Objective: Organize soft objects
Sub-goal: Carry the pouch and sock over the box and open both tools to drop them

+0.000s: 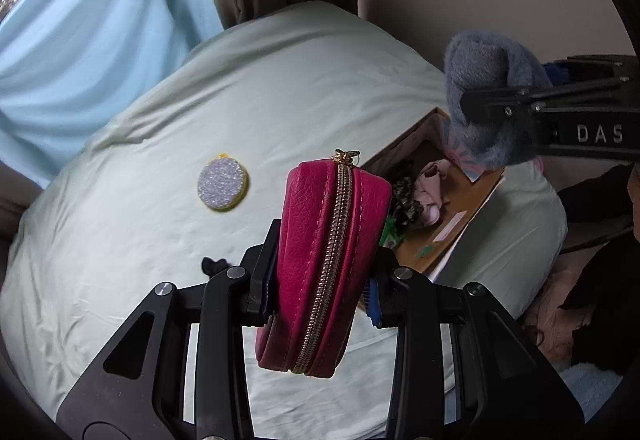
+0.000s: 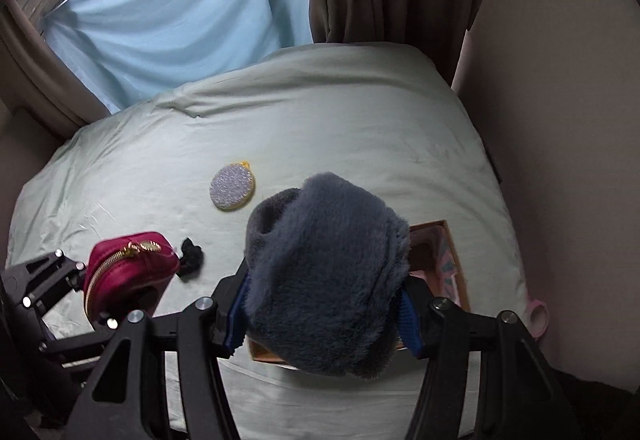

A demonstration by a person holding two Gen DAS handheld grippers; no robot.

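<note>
Left wrist view: the left tongs (image 1: 320, 290) clamp a pink zip pouch (image 1: 326, 264) above the bed (image 1: 120, 260) — gripped low, it could tip out. Right wrist view: the right tongs (image 2: 322, 314) clamp a blue fuzzy item (image 2: 326, 276) over the cardboard box (image 2: 450, 260) — largely hidden, so a drop may miss.

Bed (image 2: 360, 111) bears box (image 2: 456, 260), sponge (image 2: 233, 188), scrunchie (image 2: 191, 254)
</note>
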